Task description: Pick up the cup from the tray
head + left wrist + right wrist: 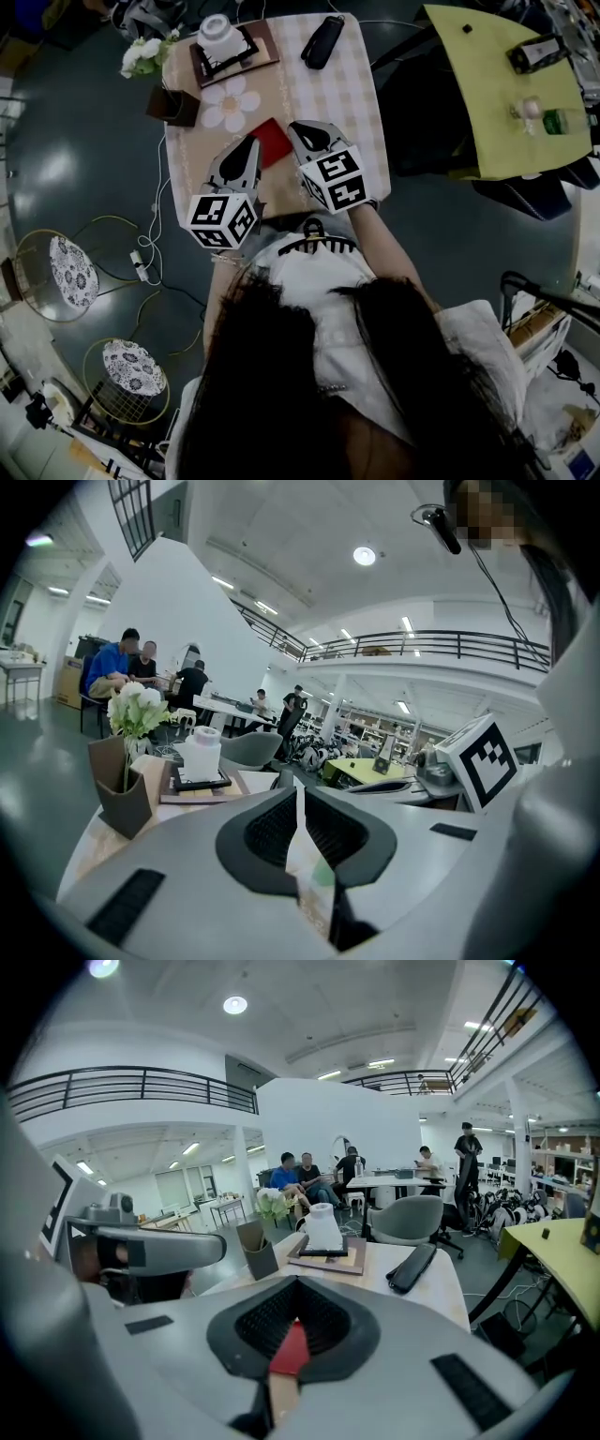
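Checked cloth covered the tabletop (328, 94) below me. Nearest, well short of the tray (266, 45), my left fingers (267, 832) were drawn together, with only a pale sliver showing between them and nothing gripped. My right fingers (262, 1323), just beside them, were pressed fully together and held nothing either. A flat red square (272, 141) lay on the cloth between the two tips, on the near side of the tray; whether either tip touched it I could not tell. Further on, a flower-shaped mat (232, 101) sat just in front of the tray, and a dark holder (172, 103) stood just off the tray's near left corner. The white cup (217, 34) stood upright on the tray, well apart from both fingers. A black case (322, 42) lay to the right of the tray.
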A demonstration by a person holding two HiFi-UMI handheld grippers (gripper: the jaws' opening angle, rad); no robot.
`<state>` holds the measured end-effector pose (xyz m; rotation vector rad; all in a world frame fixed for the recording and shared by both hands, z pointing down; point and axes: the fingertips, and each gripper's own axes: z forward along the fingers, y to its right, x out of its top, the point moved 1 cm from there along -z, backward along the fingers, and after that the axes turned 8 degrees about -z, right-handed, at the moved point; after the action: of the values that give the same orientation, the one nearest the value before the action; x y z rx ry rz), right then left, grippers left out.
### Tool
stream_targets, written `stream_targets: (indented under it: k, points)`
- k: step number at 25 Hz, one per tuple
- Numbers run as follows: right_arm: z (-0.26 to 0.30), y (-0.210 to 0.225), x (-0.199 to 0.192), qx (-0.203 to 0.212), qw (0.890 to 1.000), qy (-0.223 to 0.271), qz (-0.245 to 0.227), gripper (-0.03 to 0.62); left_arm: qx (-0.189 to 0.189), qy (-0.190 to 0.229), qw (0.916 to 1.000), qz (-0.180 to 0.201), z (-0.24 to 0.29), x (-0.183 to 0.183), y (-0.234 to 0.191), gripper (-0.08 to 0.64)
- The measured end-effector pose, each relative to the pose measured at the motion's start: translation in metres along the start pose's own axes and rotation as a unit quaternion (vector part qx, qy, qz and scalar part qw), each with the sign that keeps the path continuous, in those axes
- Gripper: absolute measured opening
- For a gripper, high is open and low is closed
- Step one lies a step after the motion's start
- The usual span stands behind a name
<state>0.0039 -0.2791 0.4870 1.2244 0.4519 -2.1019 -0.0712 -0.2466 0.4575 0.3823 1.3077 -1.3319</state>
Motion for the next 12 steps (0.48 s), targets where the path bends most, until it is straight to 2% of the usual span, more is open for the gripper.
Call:
stream_targets:
  k: [12]
  points:
    - [-0.0023,-0.0038,-0.0037,-0.008,1.0,-0.011,-0.01,0.011,-0.003,-0.005,1.0,0.002,-0.0052,-0.004,-0.0043,0.018]
